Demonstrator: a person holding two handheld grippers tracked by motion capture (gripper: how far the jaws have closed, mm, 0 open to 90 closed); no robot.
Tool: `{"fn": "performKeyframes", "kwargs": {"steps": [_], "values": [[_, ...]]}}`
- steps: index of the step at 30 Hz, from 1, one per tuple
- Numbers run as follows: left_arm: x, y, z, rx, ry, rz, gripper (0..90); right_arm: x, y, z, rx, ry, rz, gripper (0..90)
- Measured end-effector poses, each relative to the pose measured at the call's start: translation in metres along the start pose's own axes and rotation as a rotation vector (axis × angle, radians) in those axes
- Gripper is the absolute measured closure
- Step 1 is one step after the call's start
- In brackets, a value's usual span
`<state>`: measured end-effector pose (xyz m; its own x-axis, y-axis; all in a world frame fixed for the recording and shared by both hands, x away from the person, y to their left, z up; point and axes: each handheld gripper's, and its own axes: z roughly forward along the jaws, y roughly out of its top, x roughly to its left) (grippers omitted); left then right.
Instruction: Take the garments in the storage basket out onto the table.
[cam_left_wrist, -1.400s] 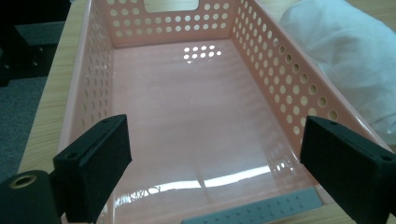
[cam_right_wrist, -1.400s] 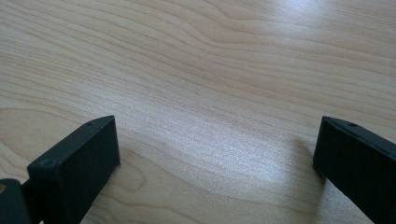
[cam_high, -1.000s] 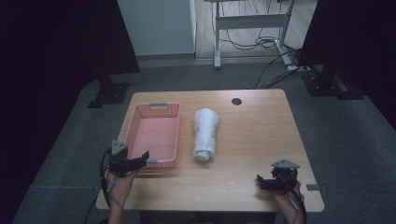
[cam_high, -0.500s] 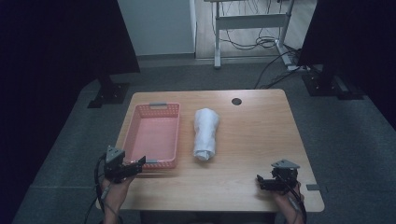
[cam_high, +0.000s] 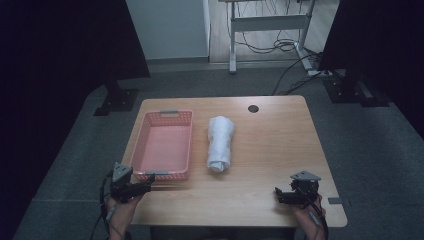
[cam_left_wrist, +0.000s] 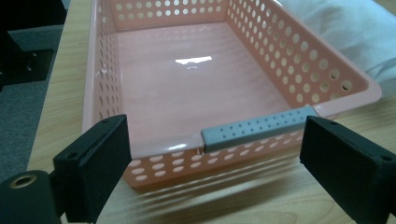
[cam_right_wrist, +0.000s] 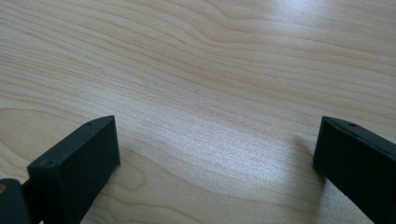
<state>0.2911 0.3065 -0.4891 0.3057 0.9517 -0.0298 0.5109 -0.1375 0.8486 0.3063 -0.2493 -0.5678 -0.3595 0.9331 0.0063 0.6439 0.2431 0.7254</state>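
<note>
Pink basket (cam_high: 164, 145) is set on the counter (cam_high: 270, 150), a rolled white towel (cam_high: 220, 142) just beside its right wall (apart). Left tongs (cam_high: 145, 183) are held at the basket's near grey handle (cam_left_wrist: 259, 129), jaws spread wide, nothing gripped. Right tongs (cam_high: 278, 195) are seen well right of the basket, low over bare wood, jaws wide, empty.

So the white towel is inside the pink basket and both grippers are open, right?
Not quite. The white towel lies on the table beside the pink basket, which is empty, as the high view shows. Both the left gripper and the right gripper are open.
</note>
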Motion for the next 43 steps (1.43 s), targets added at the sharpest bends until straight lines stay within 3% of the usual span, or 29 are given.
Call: {"fn": "performKeyframes", "kwargs": {"steps": [23,40,43], "values": [[-0.001,-0.036,0.005,0.023,0.003,-0.025,8.7,0.0,0.0,0.0,0.0,-0.002,0.005,0.2],[-0.006,-0.056,0.021,0.104,0.015,-0.014,7.9,0.0,0.0,0.0,0.0,-0.002,0.005,0.2],[-0.007,-0.058,0.022,0.103,0.0,-0.015,7.5,0.0,0.0,0.0,0.0,-0.002,0.005,0.2]]}}
